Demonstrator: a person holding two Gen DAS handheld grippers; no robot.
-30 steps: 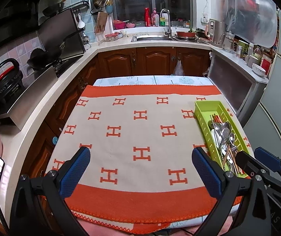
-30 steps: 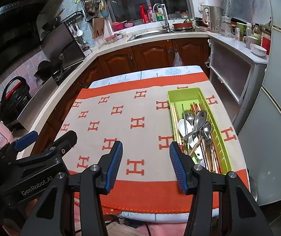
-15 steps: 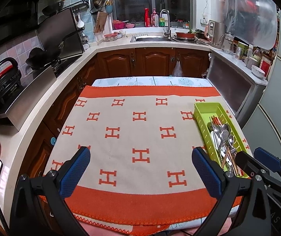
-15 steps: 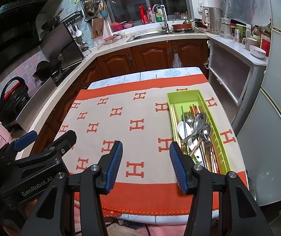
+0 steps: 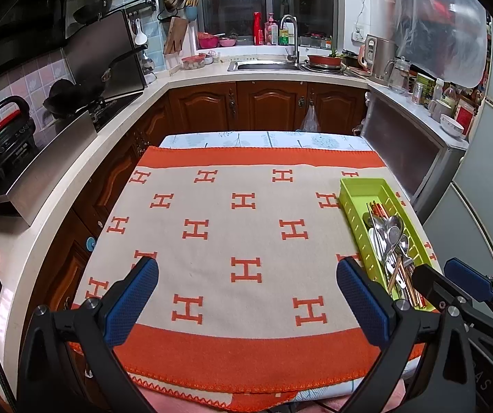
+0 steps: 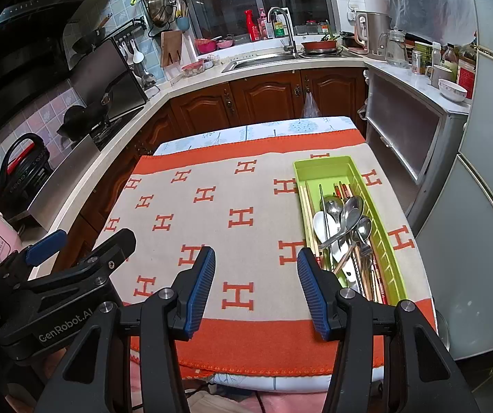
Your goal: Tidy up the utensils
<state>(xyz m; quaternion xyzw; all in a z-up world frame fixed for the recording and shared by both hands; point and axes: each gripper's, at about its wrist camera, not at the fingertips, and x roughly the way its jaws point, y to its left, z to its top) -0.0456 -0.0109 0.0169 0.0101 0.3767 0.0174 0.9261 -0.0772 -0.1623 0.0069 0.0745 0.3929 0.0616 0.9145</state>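
Observation:
A lime green utensil tray (image 6: 325, 165) lies on the right side of the table, also seen in the left wrist view (image 5: 360, 186). It holds several metal spoons (image 6: 348, 211), forks and chopsticks (image 6: 306, 206) piled together. My left gripper (image 5: 246, 277) is open and empty above the near middle of the cloth. My right gripper (image 6: 255, 268) is open and empty, just left of the tray's near end. The right gripper shows in the left wrist view (image 5: 453, 278) beside the tray.
The table wears an orange and beige cloth (image 5: 246, 213) with H marks. Kitchen counters run along the left and back, with a stove (image 5: 84, 103), a sink (image 5: 263, 65) and a fridge (image 6: 487, 206) at the right.
Both grippers have drawn back and risen slightly, so the table looks a little farther away. Their jaws have stayed open and empty.

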